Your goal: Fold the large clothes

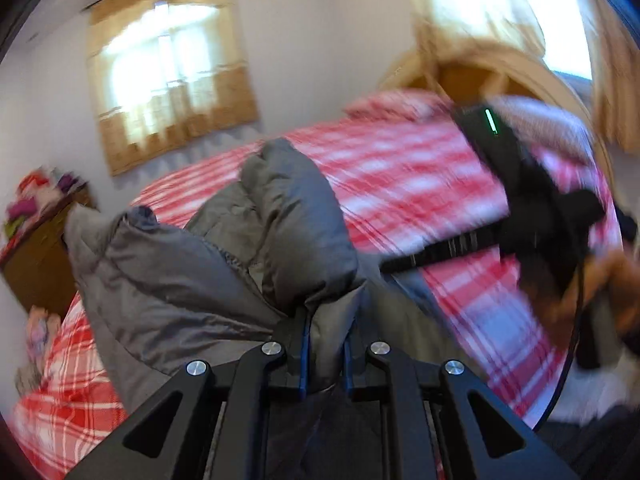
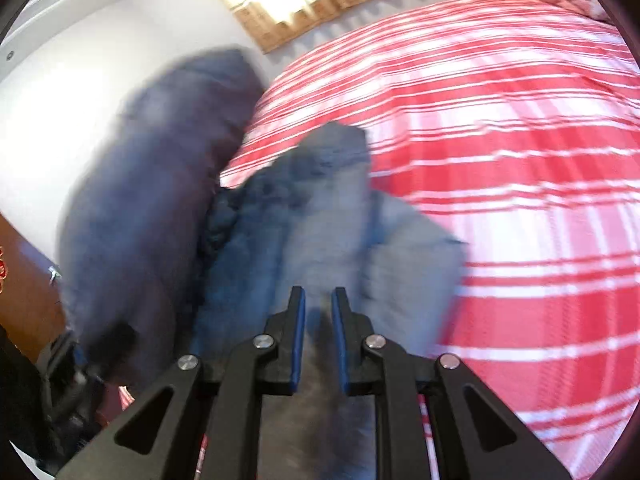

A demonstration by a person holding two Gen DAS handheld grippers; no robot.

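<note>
Grey quilted puffer jacket [image 1: 224, 256] is off the bed [image 1: 420, 168] for the most part, bunched & held up by both grippers over the red-and-white plaid cover. No flat spread, no clean crease visible yet, so I'd judge the fold as early: garment gathered, not laid out.

Left gripper [image 1: 325, 334]: fingers [image 1: 303, 344] clamped on a pinch of the grey fabric, padded folds billowing up right in front of the lens. Right gripper [image 2: 319, 308]: fingers [image 2: 298, 320] close together w/ grey cloth running between them; looks like a grip on the jacket's edge, though blur makes the contact soft. In the left wrist view the right gripper's black body w/ a green light sits above the plaid cover, well apart from the left one, so the jacket seems stretched between the two.

Both views are smeared by motion blur, esp. the right one, where a big dark-grey lobe of jacket hangs at left near the wall.

Left to do, as I read it: lay jacket flat on the bed, bring sleeves in, fold body over, smooth. Puffy fill will prob. spring back, so folds may need pressing down.

Wooden dresser [image 1: 44, 256] w/ coloured items stands beside the bed; curtained window [image 1: 168, 68] behind.
</note>
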